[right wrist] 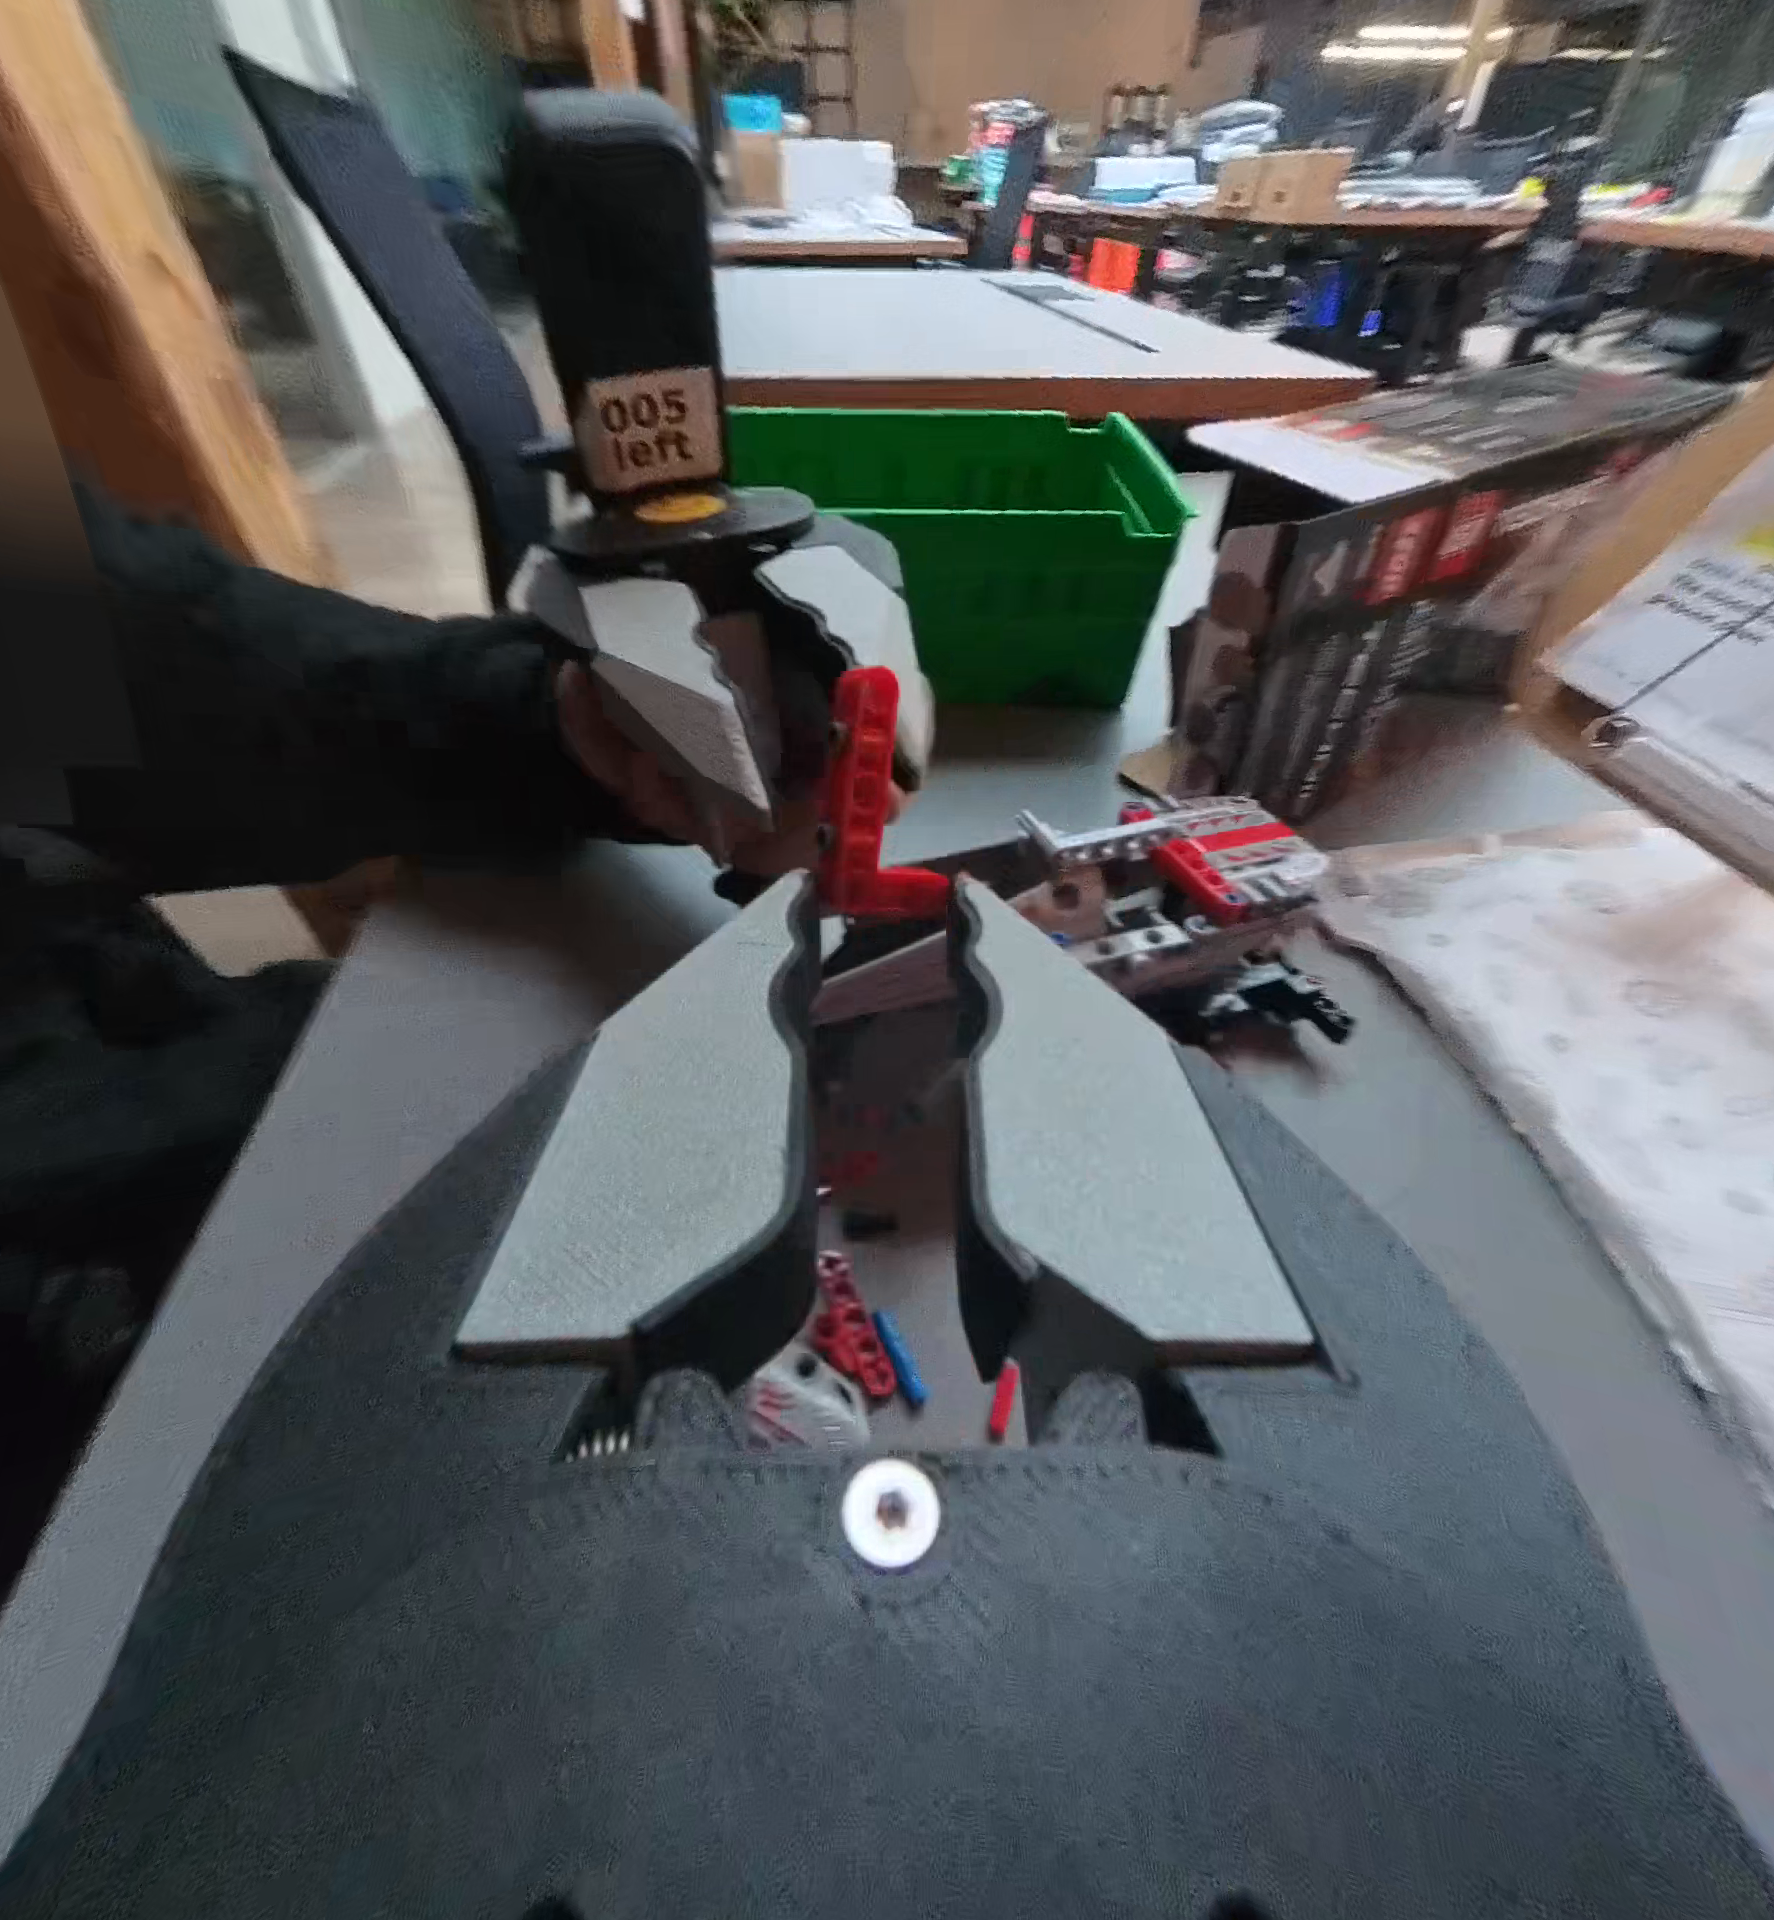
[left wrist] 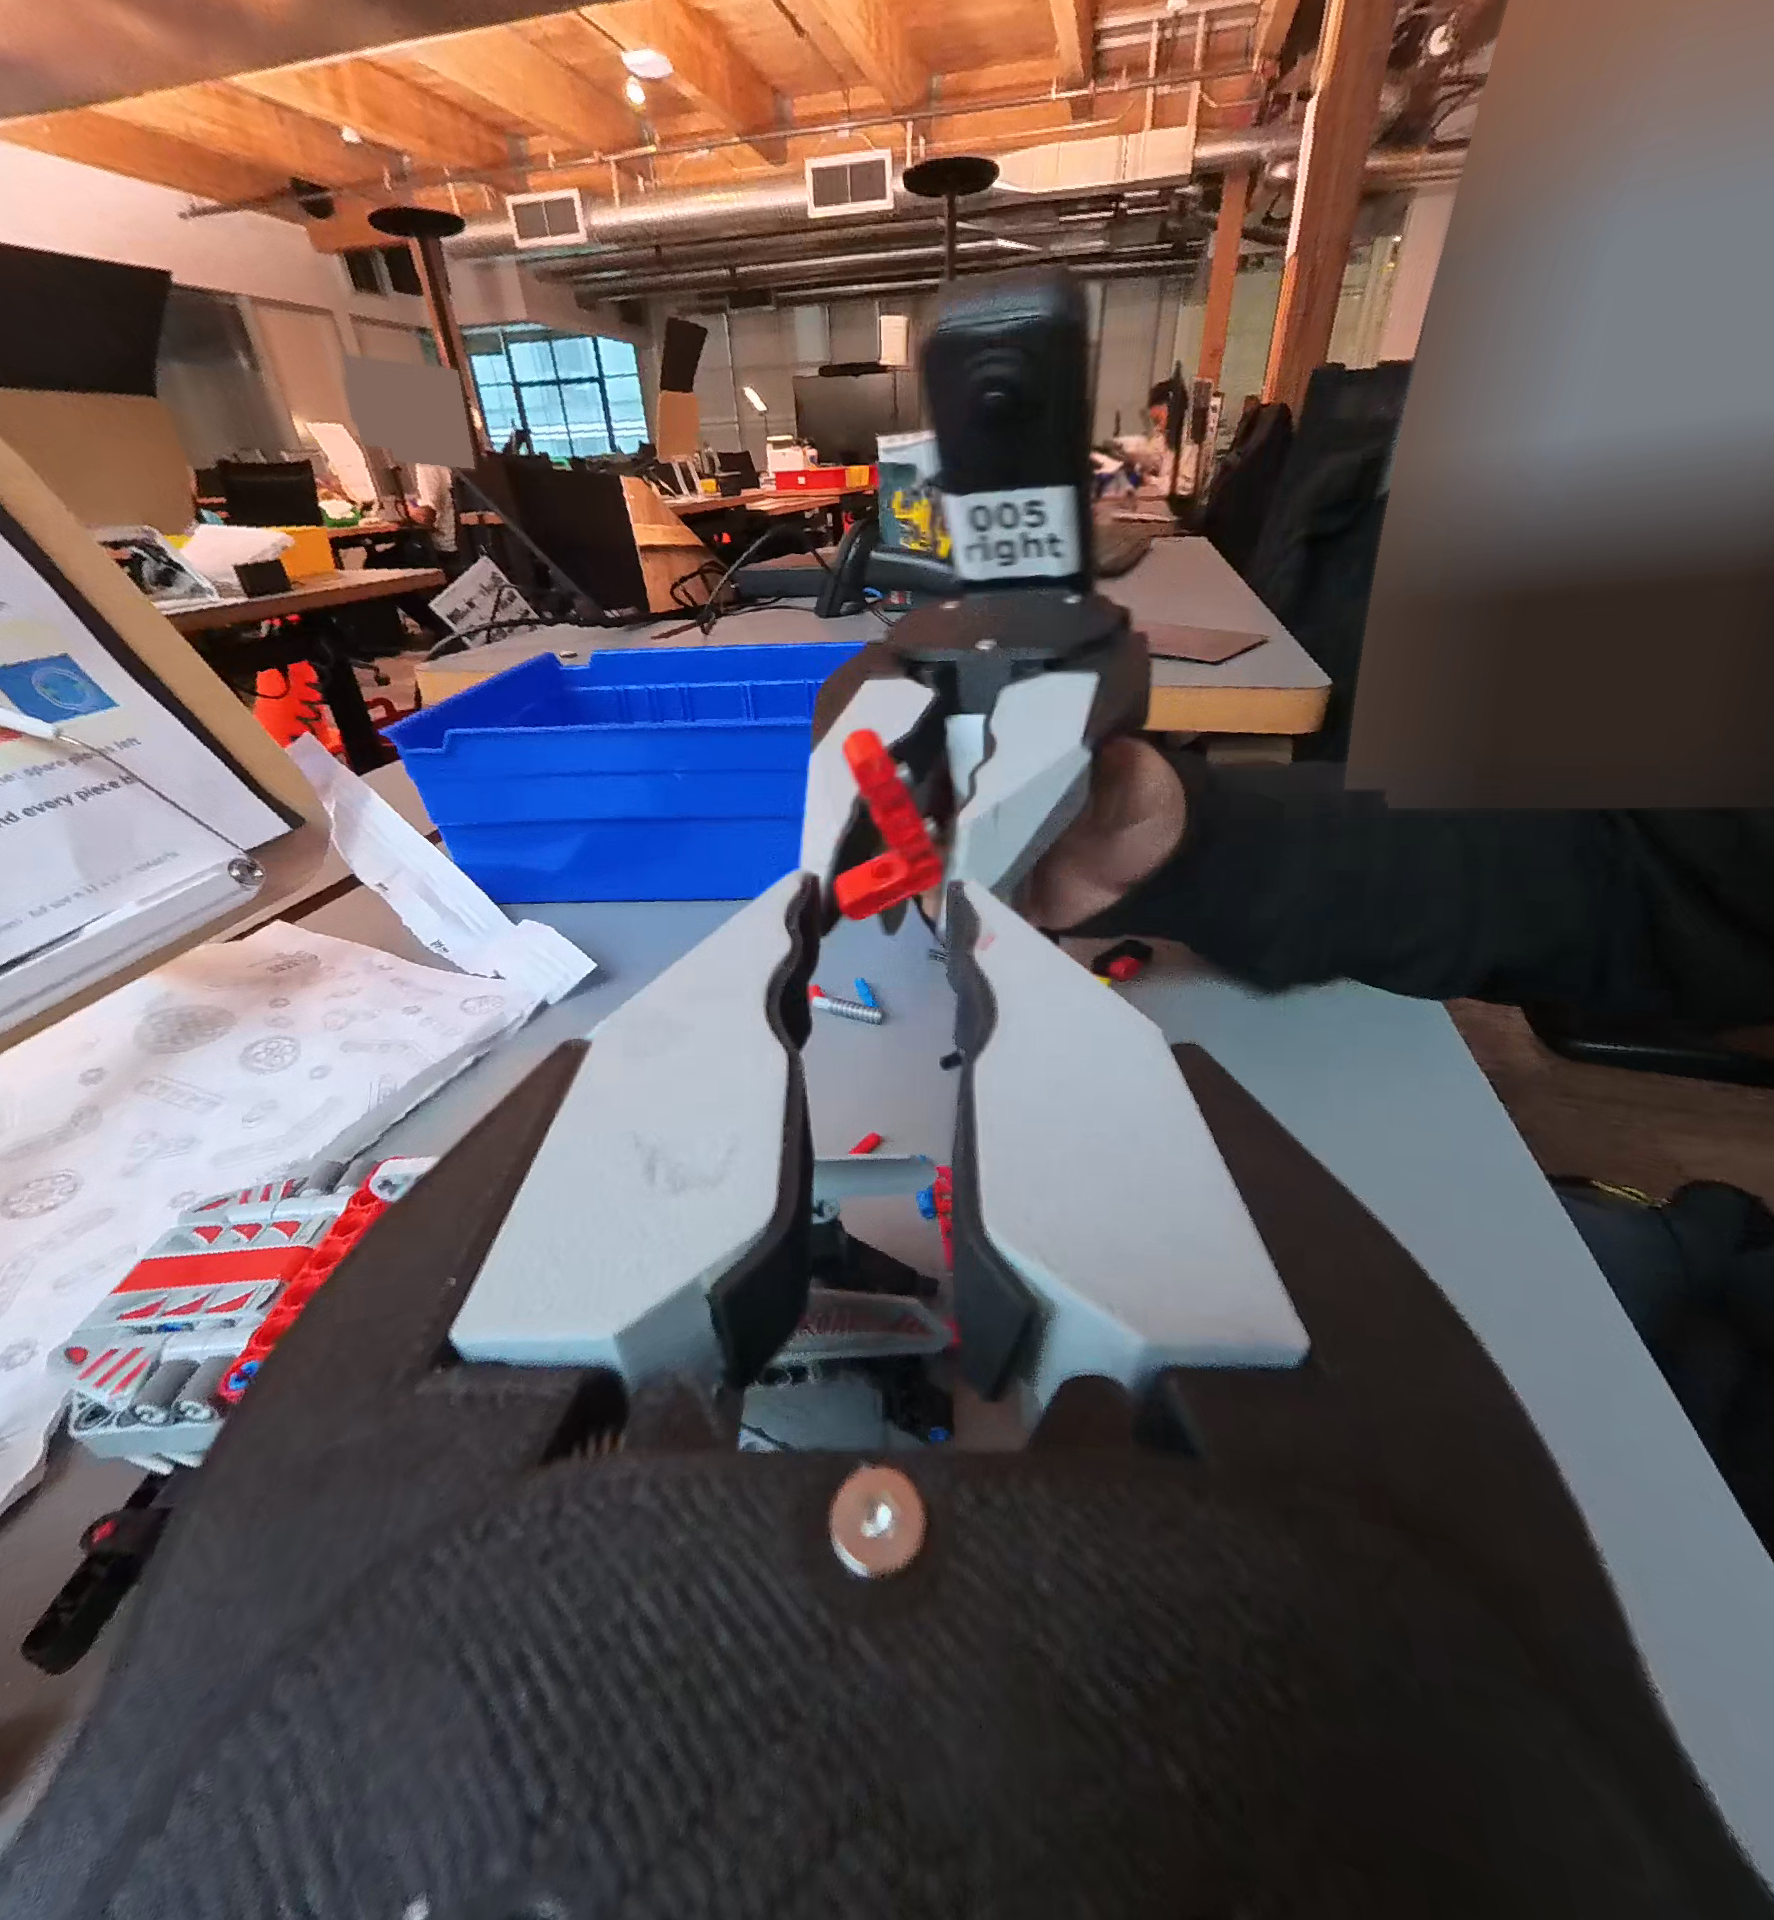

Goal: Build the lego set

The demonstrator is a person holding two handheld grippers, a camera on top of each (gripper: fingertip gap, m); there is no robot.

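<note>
Just beside the half-built model (right wrist: 1205,873), the right gripper (right wrist: 883,914) clamps the short arm of a red L-shaped piece (right wrist: 867,790). The left gripper (left wrist: 881,914) is nearby, fingers apart. A nudge from it could twist the piece loose.

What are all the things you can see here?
Lego piece: one, red, L-shaped, between both grippers' jaws; holder unclear.
Lego model: one, grey, red and black, half-built, on the table.
Loose Lego bits: several, red and blue, on the table.
Blue bin: one, behind the right gripper.
Green bin: one, behind the left gripper.
Box: one, dark, beside the green bin.
Printed paper: white, beside the model.
Table: one, grey.
Left gripper, right gripper: grey and black, facing each other.
</note>
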